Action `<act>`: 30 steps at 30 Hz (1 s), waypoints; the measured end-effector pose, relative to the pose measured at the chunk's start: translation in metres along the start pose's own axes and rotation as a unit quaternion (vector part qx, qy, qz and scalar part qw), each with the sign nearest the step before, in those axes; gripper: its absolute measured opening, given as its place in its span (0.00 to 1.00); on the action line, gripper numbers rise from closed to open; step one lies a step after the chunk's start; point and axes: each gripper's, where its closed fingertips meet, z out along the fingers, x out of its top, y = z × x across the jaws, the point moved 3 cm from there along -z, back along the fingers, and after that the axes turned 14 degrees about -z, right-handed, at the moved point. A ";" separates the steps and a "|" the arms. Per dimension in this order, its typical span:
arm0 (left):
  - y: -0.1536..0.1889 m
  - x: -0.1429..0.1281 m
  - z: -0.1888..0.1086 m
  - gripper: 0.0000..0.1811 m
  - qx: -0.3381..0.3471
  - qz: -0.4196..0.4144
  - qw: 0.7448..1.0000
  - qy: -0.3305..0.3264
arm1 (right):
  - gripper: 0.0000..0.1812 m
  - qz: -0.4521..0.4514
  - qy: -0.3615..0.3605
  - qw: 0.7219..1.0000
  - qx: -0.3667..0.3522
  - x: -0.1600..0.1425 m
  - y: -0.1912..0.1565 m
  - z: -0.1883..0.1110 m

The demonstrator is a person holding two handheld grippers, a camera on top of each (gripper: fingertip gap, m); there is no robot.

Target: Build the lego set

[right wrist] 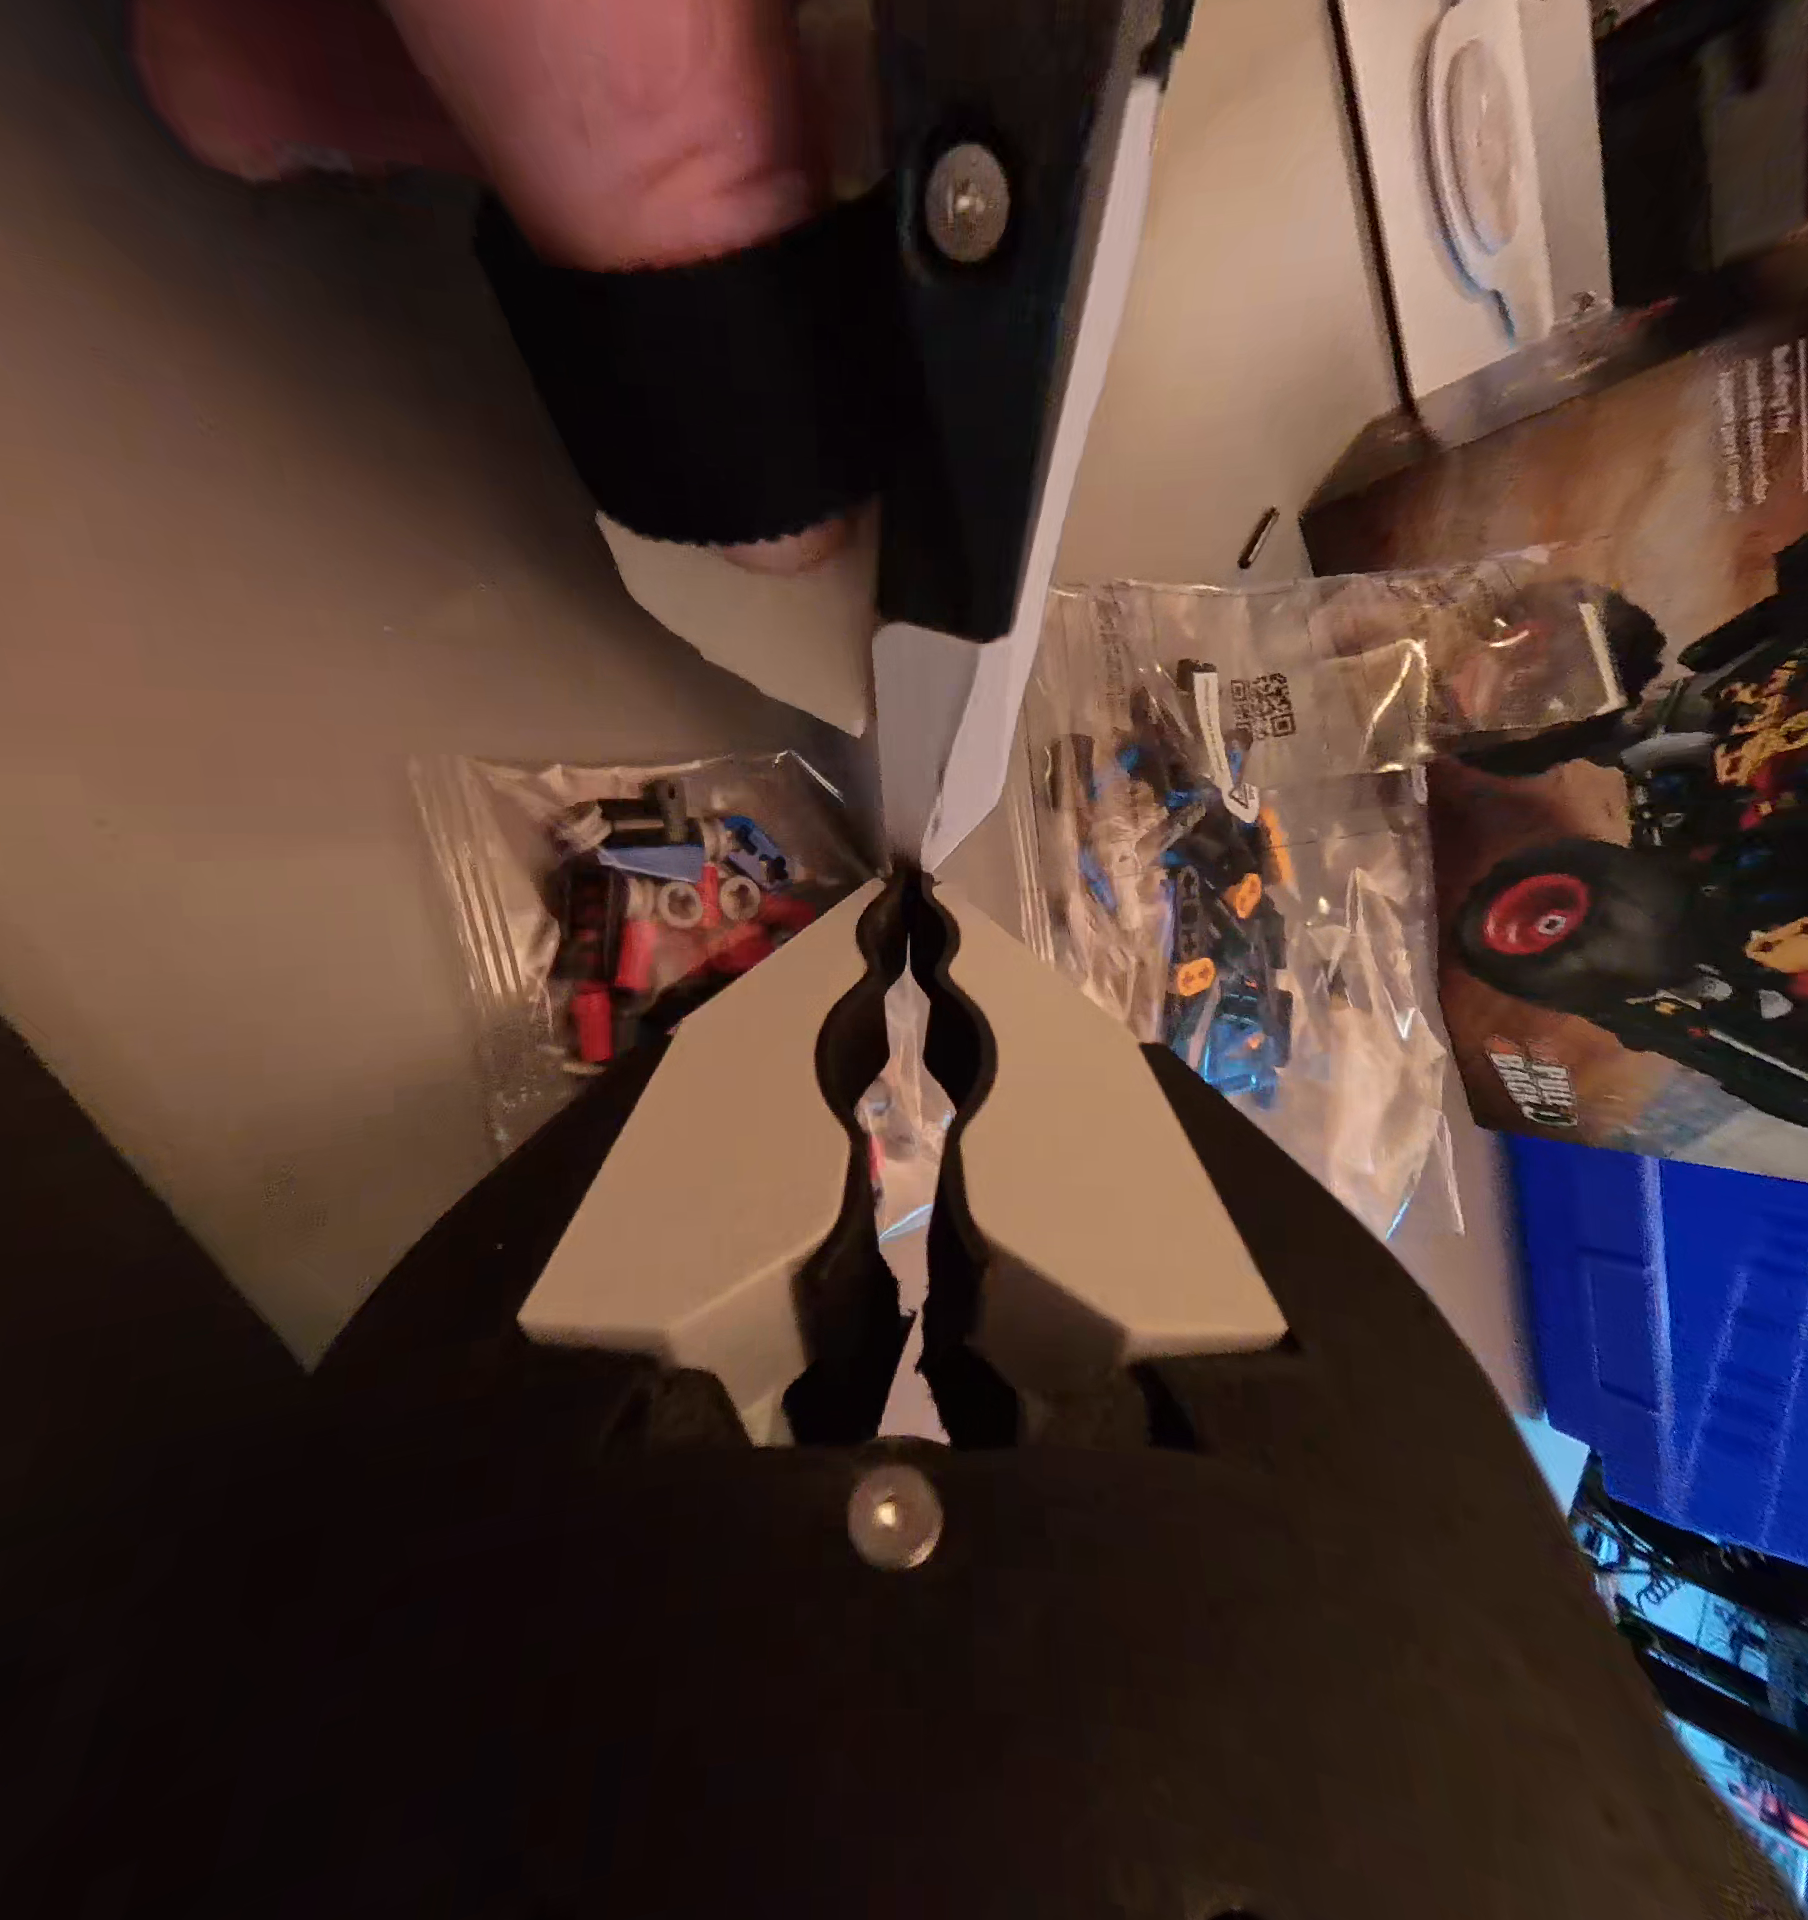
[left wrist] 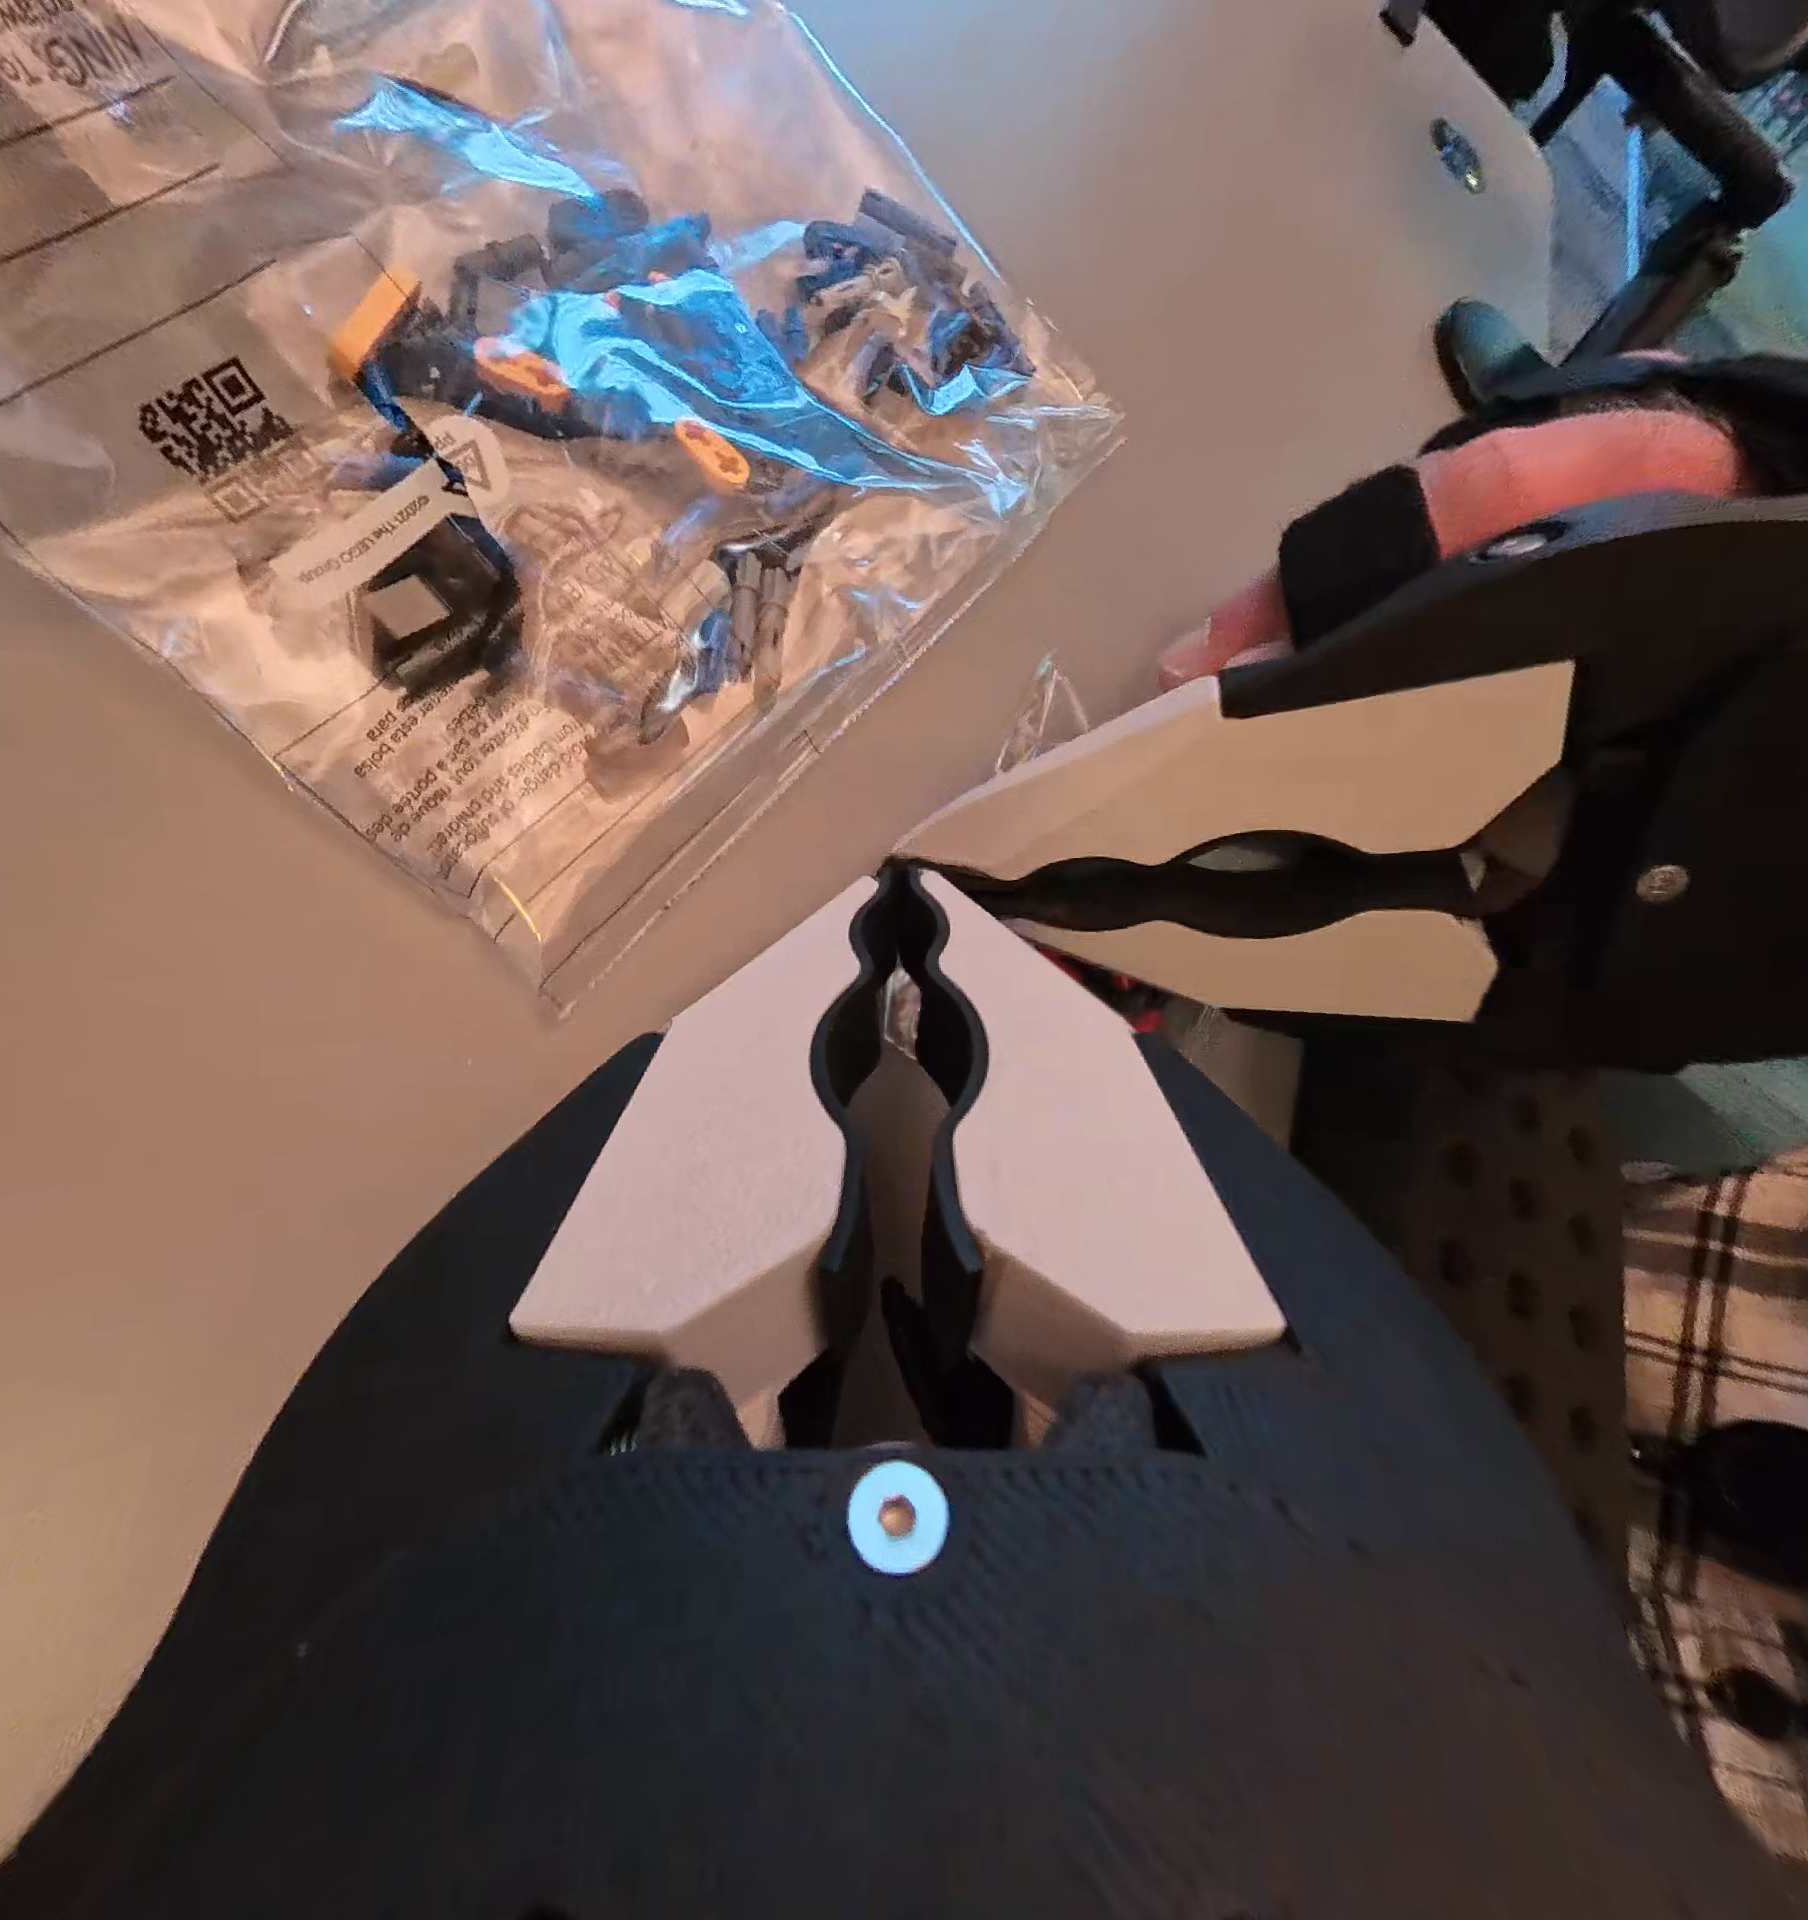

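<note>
Now both grippers pinch one small clear bag (right wrist: 609,914) of red and grey pieces above the desk (left wrist: 100,1039): left gripper (left wrist: 902,883), right gripper (right wrist: 908,883). Pull apart slowly so pieces stay inside.

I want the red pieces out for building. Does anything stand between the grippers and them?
Yes: the small clear bag encloses the red pieces; the left gripper and right gripper, both shut, pinch its edge.

On the desk (right wrist: 1222,343), 2 bags flank the set box (right wrist: 1627,727): the large bag (right wrist: 1232,883) overlaps its left edge, and the small bag (right wrist: 619,894) lies farther left.
</note>
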 end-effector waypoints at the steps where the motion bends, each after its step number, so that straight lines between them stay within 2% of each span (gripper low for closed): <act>1: 0.000 0.001 0.002 0.00 0.000 -0.003 1.000 0.000 | 0.00 0.000 -0.005 1.000 -0.004 -0.002 0.001 0.000; 21: 0.000 0.009 0.013 0.00 0.050 0.008 0.998 0.021 | 0.00 -0.030 -0.043 0.998 -0.045 -0.008 -0.001 -0.001; 24: 0.001 0.008 0.013 0.00 0.047 0.009 0.999 0.020 | 0.00 0.001 -0.025 0.999 -0.032 -0.008 -0.003 -0.005; 27: 0.004 0.011 0.005 0.00 0.005 -0.013 0.999 0.047 | 0.00 0.093 0.034 0.995 -0.005 -0.012 0.006 -0.014; 30: 0.004 0.010 0.005 0.00 0.012 -0.011 0.999 0.045 | 0.00 0.131 0.061 0.989 0.023 -0.012 0.008 -0.014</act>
